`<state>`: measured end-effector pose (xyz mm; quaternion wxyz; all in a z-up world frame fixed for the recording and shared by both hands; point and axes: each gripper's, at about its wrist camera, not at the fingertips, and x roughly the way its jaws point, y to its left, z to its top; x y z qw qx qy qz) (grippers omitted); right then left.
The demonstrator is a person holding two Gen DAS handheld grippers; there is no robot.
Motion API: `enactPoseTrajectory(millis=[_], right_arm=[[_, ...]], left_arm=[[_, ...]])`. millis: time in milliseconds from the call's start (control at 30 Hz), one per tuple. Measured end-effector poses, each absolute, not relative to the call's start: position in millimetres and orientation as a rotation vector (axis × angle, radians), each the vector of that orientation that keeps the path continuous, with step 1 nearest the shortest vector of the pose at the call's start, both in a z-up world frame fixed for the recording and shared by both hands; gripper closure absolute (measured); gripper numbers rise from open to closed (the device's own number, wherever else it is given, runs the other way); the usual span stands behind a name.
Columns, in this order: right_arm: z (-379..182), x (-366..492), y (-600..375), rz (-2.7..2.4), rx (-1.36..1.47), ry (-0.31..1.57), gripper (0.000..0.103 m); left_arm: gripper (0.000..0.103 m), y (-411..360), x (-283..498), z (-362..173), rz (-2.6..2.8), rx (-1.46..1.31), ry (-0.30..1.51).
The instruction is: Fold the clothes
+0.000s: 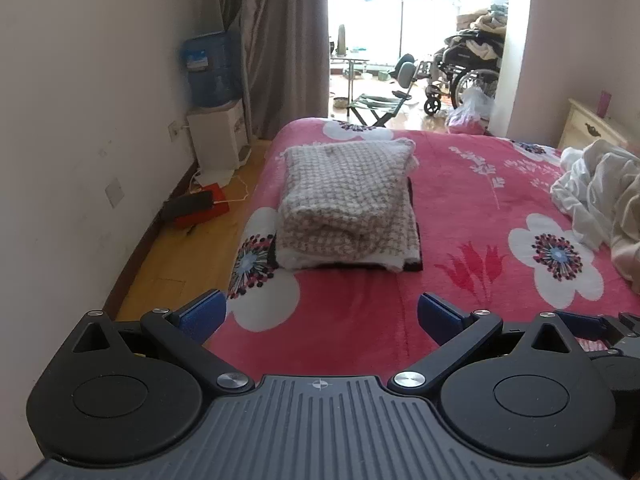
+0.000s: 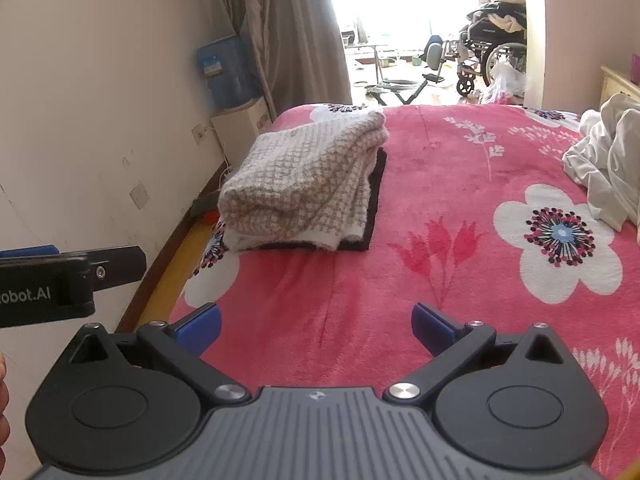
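A folded beige-and-white checked knit (image 1: pixel 344 196) (image 2: pixel 304 184) lies on top of a folded black garment (image 1: pixel 416 240) (image 2: pixel 374 208) near the left edge of the bed. A crumpled pile of white clothes (image 1: pixel 596 196) (image 2: pixel 608 160) lies at the right. My left gripper (image 1: pixel 320 316) stands open over the red blanket, short of the folded stack, with nothing between its blue pads. My right gripper (image 2: pixel 316 326) is open too and holds nothing. In the right wrist view, part of the left gripper (image 2: pixel 60 276) shows at the left edge.
The bed carries a red blanket with white flowers (image 1: pixel 480 216) (image 2: pixel 460 240). A water dispenser (image 1: pixel 216 120) stands against the left wall, with a red box (image 1: pixel 200 210) on the wooden floor. A wheelchair (image 1: pixel 468 72) and a folding stool (image 1: pixel 372 106) stand beyond the bed. A nightstand (image 1: pixel 588 128) is far right.
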<state>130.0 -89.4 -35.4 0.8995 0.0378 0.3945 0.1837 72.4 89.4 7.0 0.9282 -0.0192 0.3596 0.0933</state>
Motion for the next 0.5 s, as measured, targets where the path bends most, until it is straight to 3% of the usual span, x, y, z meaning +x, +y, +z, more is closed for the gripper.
enactPoseTrajectory(millis=[500], right_arm=[[-36.3, 130.5, -83.7, 0.371, 0.041, 0.843, 0.0]], left_arm=[[0.0, 91.0, 73.9, 9.5, 0.23, -0.03, 0.735]])
